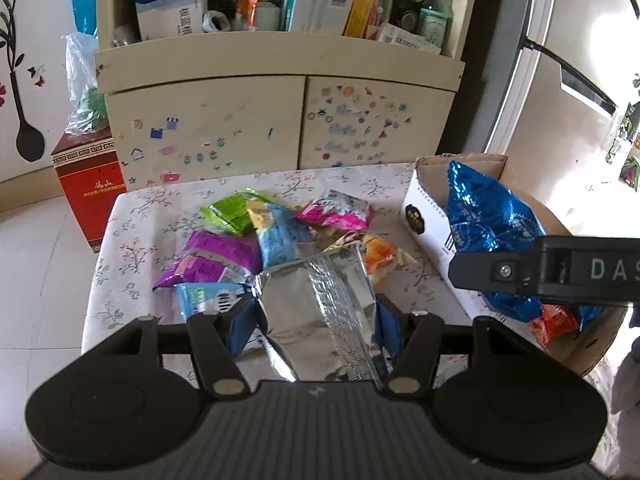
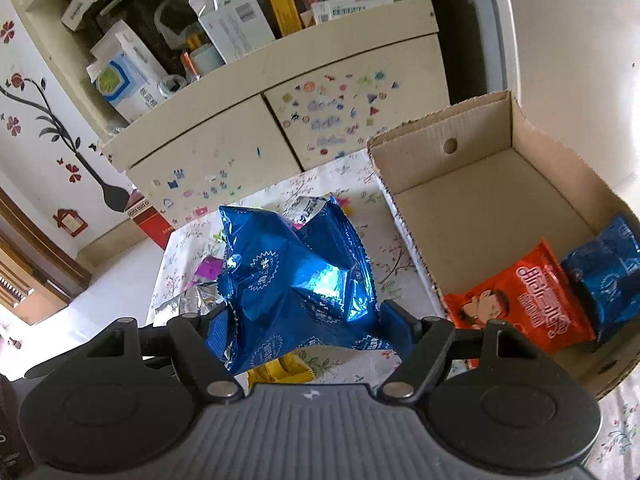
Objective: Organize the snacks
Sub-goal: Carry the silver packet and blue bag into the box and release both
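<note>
Left gripper (image 1: 314, 326) pinching crinkly silver foil packet (image 1: 320, 312), lifted above table (image 1: 132, 220) | right gripper (image 2: 310, 322) pinching glossy crumpled blue bag (image 2: 296, 276), left of box (image 2: 480, 200) | corrugated cardboard box holding orange packet (image 2: 520, 300), red-printed | both grippers angled downward
</note>
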Motion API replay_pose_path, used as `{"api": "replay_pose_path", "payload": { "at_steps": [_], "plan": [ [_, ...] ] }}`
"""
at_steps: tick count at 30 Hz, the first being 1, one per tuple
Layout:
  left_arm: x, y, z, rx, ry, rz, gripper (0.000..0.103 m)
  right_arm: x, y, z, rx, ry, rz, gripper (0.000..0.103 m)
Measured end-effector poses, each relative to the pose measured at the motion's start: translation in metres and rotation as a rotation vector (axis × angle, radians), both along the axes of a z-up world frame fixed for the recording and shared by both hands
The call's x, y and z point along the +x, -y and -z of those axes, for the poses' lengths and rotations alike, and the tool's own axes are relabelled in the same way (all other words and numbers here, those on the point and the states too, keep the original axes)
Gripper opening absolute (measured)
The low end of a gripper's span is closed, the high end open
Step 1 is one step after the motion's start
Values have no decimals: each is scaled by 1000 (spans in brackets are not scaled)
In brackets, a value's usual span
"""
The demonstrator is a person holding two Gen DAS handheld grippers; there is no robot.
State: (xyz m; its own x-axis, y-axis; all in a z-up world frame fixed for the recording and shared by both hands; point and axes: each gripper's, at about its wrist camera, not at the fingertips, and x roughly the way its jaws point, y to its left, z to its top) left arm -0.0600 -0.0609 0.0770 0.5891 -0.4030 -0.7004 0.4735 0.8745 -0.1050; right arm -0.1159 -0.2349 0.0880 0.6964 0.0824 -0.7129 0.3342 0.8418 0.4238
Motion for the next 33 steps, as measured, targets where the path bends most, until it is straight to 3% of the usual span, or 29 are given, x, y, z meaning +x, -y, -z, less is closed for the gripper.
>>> {"api": "replay_pose_path", "payload": {
  "at_steps": [11, 33],
  "plan": [
    [-8, 31, -10, -48, 18, 65, 61, -23, 36, -19, 19, 79, 112, 80],
    [-6, 125, -23, -128, 25, 268, 61, -68, 99, -24, 82, 105, 411, 81]
  ]
}}
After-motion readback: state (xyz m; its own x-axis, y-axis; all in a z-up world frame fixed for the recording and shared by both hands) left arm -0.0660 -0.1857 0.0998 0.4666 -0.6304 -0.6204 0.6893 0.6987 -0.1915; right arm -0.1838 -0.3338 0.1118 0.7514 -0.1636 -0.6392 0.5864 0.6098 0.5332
